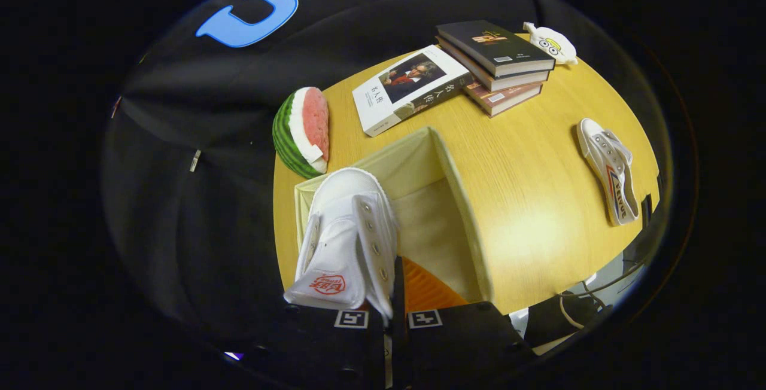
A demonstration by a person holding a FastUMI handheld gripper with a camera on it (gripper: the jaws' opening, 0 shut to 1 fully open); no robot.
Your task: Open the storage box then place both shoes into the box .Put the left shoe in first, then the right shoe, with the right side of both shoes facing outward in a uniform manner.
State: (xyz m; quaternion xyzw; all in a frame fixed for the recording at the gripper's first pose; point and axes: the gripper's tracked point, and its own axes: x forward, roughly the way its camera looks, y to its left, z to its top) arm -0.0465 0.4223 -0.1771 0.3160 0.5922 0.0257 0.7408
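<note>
The tool pinches a shoe hanging over the open storage box on the bench. From the box, a watermelon slice lies at ten o'clock, a book at twelve, a book stack with a toy behind it at one, and the second shoe at three.

Tongs-mounted fisheye, steep downward, close over table.

Shoes: two, one clamped in the claw over the box, one lying apart on the desk
Storage boxes: one, open
Books: four, three stacked, one lying beside the stack
Watermelon slices: one
Small white toy figures: one, behind the stack
Claws: one
</note>
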